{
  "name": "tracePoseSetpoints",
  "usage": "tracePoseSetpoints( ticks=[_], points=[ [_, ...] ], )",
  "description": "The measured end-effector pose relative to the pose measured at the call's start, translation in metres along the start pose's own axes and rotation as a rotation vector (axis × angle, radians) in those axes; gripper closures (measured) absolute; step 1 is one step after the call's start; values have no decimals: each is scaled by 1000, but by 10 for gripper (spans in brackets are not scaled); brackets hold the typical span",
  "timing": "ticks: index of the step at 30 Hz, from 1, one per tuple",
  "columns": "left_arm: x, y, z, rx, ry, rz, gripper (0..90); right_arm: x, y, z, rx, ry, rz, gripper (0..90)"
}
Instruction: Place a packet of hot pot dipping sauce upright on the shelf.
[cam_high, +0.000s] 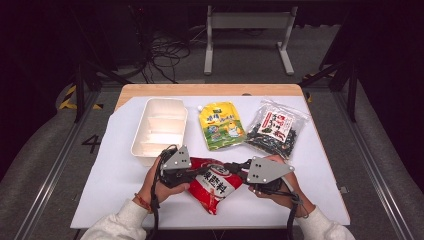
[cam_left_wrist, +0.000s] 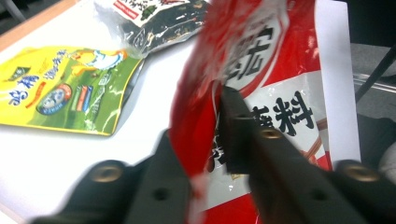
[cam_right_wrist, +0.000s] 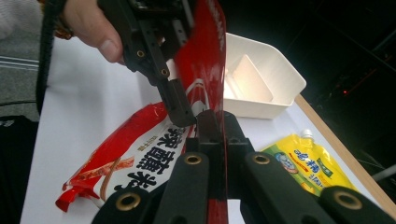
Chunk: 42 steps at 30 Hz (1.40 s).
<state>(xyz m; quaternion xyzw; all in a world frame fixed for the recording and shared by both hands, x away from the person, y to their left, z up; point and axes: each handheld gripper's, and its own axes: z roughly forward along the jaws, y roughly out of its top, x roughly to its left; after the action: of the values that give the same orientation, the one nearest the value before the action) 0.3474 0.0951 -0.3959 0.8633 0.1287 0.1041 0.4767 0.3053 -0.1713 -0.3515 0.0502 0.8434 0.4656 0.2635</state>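
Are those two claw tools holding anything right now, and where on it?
Yes: both the left gripper and right gripper are clamped on the top edge of the red seasoning packet, close together.

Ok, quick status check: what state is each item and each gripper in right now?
Red packet: sealed, top edge pinched by both grippers.
Left gripper: shut on red packet.
Right gripper: shut on red packet.
White tray: empty.
Yellow pouch: flat, capped.
Clear bag: closed, lying flat.

- The red sauce packet (cam_high: 216, 186) is made of glossy, crinkled plastic film.
- The yellow spout pouch (cam_high: 220, 125) is glossy plastic.
- The divided tray (cam_high: 159, 131) is smooth, matt white plastic.
- The table (cam_high: 210, 90) edge is bare wood under a matt white sheet (cam_high: 115, 175).
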Motion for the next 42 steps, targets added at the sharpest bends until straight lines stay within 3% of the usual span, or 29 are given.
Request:
tracePoseSetpoints(
  ticks=[3,6,7,9,10,14,17,20,27,31,32,37,42],
  points=[
    [-1,0,0,-8,-9,2,899,0,0,0,5,-15,8,892],
    [-2,-1,-2,-30,-13,-16,900,-1,0,-3,-10,-43,39,800],
    [-1,-1,-3,-35,-16,-19,900,-2,-1,-8,-18,-59,72,761],
    [-1,-2,-5,-53,-11,-24,900,-2,-2,-11,-25,-67,80,724],
    [-1,-1,-6,-61,-17,-26,900,-3,-3,-14,-26,-83,96,660],
    [-2,0,-10,-77,-18,-28,900,-4,-12,-32,-27,-109,163,549],
    [-2,1,-12,-89,-21,-31,900,-3,-23,-42,-22,-101,211,490],
    [-2,2,-15,-106,-32,-37,900,0,-36,-49,6,-88,254,450],
    [-4,6,-21,-133,-25,-23,900,7,-63,-58,76,-74,298,415],
    [-2,8,-26,-154,-10,-22,900,5,-81,-64,103,-98,345,387],
    [0,8,-29,-160,-4,-27,900,4,-89,-67,113,-105,375,364],
    [3,10,-37,-189,6,-32,900,2,-101,-70,144,-129,408,323],
    [8,13,-56,-233,46,-35,900,2,-111,-70,171,-140,426,307]
  ],
)
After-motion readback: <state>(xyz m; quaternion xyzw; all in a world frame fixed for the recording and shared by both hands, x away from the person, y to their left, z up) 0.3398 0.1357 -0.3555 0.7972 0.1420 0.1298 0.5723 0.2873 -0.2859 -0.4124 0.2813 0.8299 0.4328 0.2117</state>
